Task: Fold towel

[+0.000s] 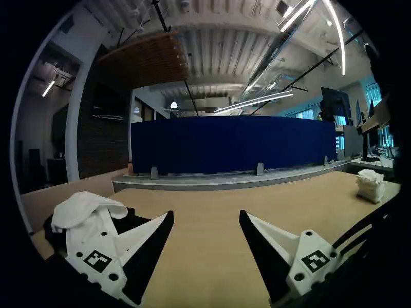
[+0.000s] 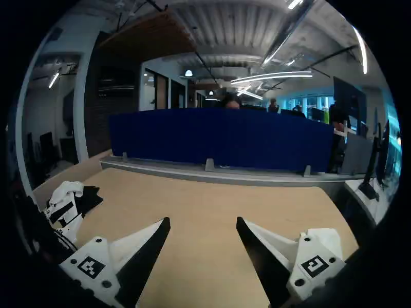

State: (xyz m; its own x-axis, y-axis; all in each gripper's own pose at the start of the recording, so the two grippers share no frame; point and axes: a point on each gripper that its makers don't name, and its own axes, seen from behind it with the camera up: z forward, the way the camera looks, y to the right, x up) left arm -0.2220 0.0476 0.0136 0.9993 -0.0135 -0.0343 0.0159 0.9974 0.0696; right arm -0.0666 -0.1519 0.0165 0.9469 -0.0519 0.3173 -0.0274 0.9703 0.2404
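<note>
A crumpled white cloth towel (image 1: 87,205) lies just behind the left-hand finger of the left gripper (image 1: 205,226), whose jaws stand apart and empty over a pale wooden table (image 1: 216,205). A stack of folded white towels (image 1: 371,185) sits far to its right. The right gripper (image 2: 203,231) is likewise spread wide, grasping nothing, with a blue fabric partition (image 2: 221,136) ahead.

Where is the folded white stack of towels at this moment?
In the left gripper view, the folded towel stack sits on the wooden table near its far right edge, across from the crumpled white towel at the left.
</note>
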